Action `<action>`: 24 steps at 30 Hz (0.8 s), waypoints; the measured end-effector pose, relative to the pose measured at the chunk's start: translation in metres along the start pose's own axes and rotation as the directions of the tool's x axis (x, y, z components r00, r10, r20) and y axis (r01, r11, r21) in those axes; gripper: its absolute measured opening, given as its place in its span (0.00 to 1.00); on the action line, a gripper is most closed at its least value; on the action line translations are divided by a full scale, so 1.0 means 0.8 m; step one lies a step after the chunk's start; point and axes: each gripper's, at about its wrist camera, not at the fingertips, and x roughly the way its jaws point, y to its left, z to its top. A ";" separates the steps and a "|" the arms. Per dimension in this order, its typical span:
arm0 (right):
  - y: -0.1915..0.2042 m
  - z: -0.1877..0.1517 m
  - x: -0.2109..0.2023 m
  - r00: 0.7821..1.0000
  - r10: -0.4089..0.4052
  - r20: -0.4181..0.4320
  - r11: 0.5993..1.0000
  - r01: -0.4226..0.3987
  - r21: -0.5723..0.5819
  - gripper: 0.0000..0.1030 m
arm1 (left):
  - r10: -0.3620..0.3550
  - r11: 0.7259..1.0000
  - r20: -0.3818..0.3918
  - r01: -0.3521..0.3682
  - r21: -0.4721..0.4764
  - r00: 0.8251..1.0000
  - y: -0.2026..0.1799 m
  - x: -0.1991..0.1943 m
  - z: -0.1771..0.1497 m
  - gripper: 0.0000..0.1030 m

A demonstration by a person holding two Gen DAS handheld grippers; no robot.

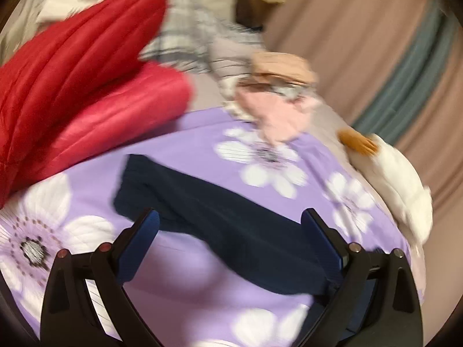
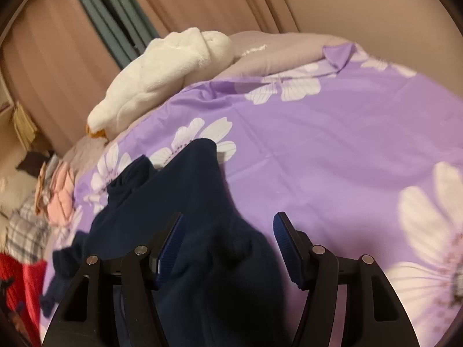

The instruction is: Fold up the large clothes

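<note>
Your right hand-held gripper point(image 2: 228, 245) has its jaws apart, the dark navy knit garment point(image 2: 202, 231) lying between them without both pads pressing on it; your left hand-held gripper point(image 1: 230, 234) is released above the same garment, which sprawls on the purple flowered bedspread point(image 2: 332, 150). Pinch one clean edge each, lift evenly, and fold clear of the red quilted jacket point(image 1: 72, 72).

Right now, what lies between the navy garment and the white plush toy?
Only bare purple flowered bedspread: the right wrist view shows it between the navy garment and the white plush toy, nothing else.
</note>
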 end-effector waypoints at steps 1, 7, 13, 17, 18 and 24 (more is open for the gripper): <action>0.001 -0.001 -0.011 1.000 -0.023 -0.002 0.999 0.023 -0.034 0.62 | -0.002 0.999 -0.036 0.000 -0.050 0.999 0.022 0.013 0.005 0.96; -0.005 -0.016 -0.073 0.977 -0.199 0.075 0.958 0.210 -0.196 0.64 | -0.131 0.933 -0.276 0.024 -0.359 0.952 0.122 0.119 -0.021 0.94; -0.045 -0.011 -0.081 0.974 -0.209 0.084 0.977 0.211 -0.013 0.67 | -0.034 0.946 -0.221 -0.040 -0.322 0.975 0.109 0.151 -0.001 0.26; -0.045 -0.004 -0.086 0.969 -0.215 0.122 0.976 0.216 0.003 0.67 | 0.138 0.969 -0.147 -0.164 -0.187 0.979 0.068 0.144 -0.003 0.19; -0.044 -0.002 -0.092 0.969 -0.200 0.142 0.980 0.201 0.008 0.67 | 0.184 0.976 -0.120 -0.196 -0.098 0.976 0.050 0.139 -0.004 0.17; -0.044 0.000 -0.116 0.956 -0.191 0.224 0.977 0.208 -0.052 0.67 | 0.217 0.942 0.080 -0.230 0.242 0.973 -0.061 0.062 -0.013 0.17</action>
